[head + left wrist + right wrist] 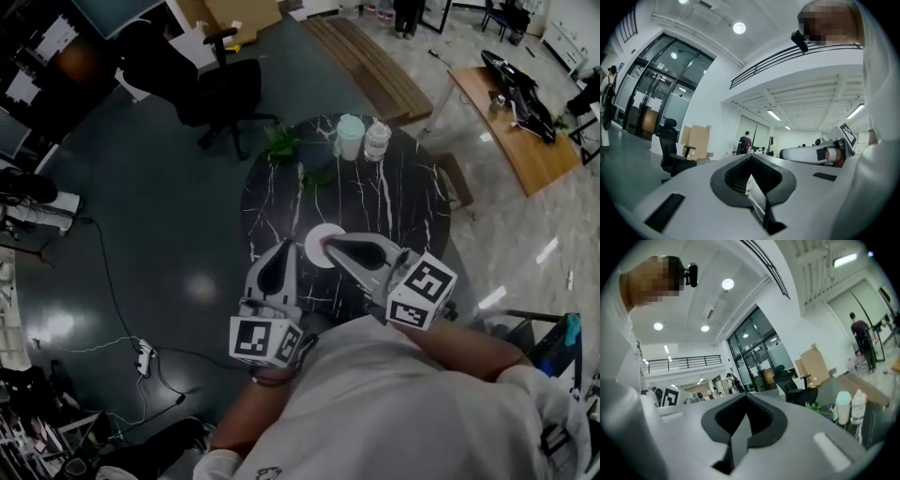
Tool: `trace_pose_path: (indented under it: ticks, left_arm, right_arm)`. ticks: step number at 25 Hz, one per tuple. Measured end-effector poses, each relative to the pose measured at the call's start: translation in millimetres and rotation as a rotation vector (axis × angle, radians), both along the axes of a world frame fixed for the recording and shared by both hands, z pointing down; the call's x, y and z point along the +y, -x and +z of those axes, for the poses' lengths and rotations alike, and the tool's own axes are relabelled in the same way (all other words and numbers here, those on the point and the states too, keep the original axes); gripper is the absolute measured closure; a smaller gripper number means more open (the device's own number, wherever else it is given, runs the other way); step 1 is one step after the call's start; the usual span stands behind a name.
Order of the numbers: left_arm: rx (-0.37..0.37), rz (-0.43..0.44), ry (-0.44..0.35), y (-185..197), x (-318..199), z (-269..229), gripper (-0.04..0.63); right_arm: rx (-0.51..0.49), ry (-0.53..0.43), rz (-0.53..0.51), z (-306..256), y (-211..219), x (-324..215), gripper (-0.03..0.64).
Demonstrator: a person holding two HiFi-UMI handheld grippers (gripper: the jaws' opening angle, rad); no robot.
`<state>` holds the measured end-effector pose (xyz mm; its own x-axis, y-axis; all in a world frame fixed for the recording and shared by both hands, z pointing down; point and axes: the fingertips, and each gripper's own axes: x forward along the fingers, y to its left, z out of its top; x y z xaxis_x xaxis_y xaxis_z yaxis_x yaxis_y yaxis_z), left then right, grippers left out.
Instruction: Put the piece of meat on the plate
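Clerk: Surface: one round black table (394, 202), white-veined, on a dark floor.
Checker: Entered. Crockery?
Clerk: One white plate (314, 246), round, by the table's near edge.
Checker: Meat?
Clerk: One piece of meat (327, 249), a small pinkish-red patch on the plate's right part. In the head view the tip of the right gripper (330, 242) crosses it, so its shape cannot be told.
Checker: State of that gripper?
Clerk: Jaws closed tight, nothing between them. The left gripper (287, 244) likewise: fingertips together, empty. Both are held level above the table.
Checker: Sundries?
Clerk: One pale green cup (350, 136) and one clear bottle (376, 141), side by side at the far edge. One green plant (281, 142) to their left. One black office chair (216, 89) beyond.
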<state>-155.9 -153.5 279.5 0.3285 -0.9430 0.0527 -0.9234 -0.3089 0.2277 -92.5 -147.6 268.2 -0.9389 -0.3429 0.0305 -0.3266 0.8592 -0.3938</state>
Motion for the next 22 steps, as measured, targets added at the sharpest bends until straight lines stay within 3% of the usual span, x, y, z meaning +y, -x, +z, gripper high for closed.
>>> trace_pose_path:
  ticks: [4,8,17,22]
  left_arm:
    - [-0.02,-0.007,-0.048,-3,4,-25,0.589]
    - [-0.029,0.0,-0.079,-9,15,-33,0.589]
    - [-0.052,-0.009,-0.093,-6,22,-38,0.589]
    - [-0.055,-0.022,-0.096,-3,22,-38,0.589]
  right_arm:
    - [0.057,-0.181,0.049,-23,-2,5,0.615]
    - [0.114,-0.298,0.082,-33,-2,16,0.615]
    - [0.146,-0.397,0.089,-44,2,29,0.615]
    - [0.139,-0.401,0.071,-47,6,30,0.615]
